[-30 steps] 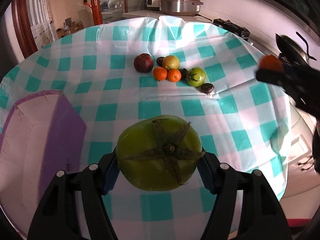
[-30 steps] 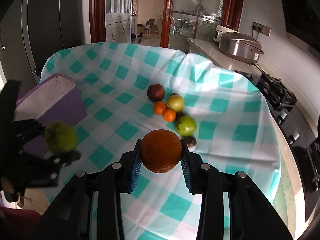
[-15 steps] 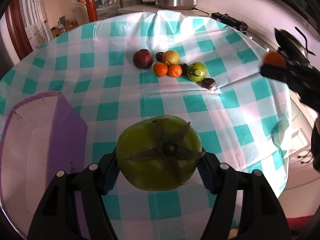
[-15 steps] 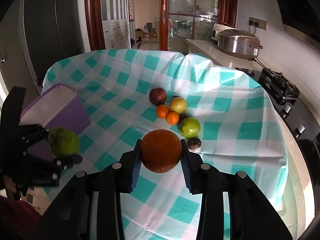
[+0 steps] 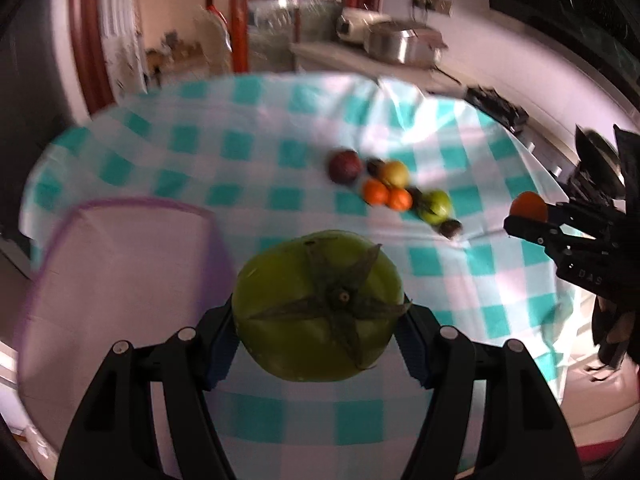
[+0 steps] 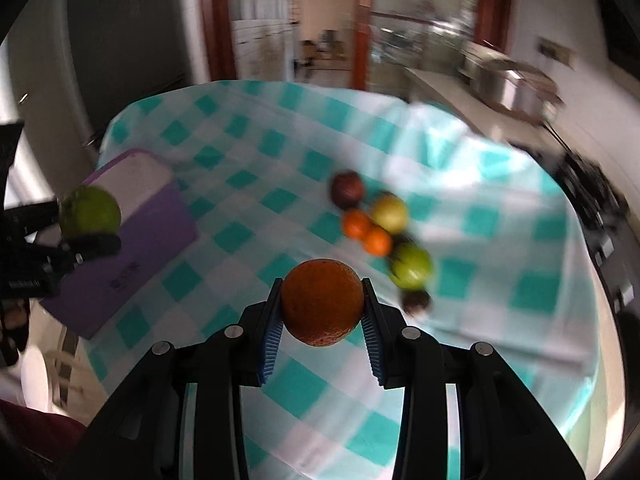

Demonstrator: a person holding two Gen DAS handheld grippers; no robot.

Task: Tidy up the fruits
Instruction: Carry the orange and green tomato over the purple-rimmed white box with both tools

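Note:
My left gripper (image 5: pixel 318 330) is shut on a green tomato (image 5: pixel 318 306), held above the table's near edge beside the purple box (image 5: pixel 120 280). My right gripper (image 6: pixel 322 312) is shut on a large orange (image 6: pixel 322 302) above the checked tablecloth (image 6: pixel 500 240). A cluster of fruit lies mid-table: a dark red apple (image 6: pixel 347 189), a yellow apple (image 6: pixel 390 212), two small oranges (image 6: pixel 366 234), a green tomato (image 6: pixel 412 266) and a dark passion fruit (image 6: pixel 416 302). The left gripper with its tomato (image 6: pixel 89 214) shows at the right wrist view's left; the right gripper's orange (image 5: pixel 528 208) shows at the left wrist view's right.
The open purple box (image 6: pixel 132 232) sits at the table's left edge. A kitchen counter with a steel cooker (image 5: pixel 404 44) and a stove (image 5: pixel 496 108) runs behind and to the right of the table. A doorway lies behind.
Both grippers have tilted up and pulled back, still holding their fruits. The left gripper has shifted toward the purple box, which now fills more of its view. The frames are motion-blurred.

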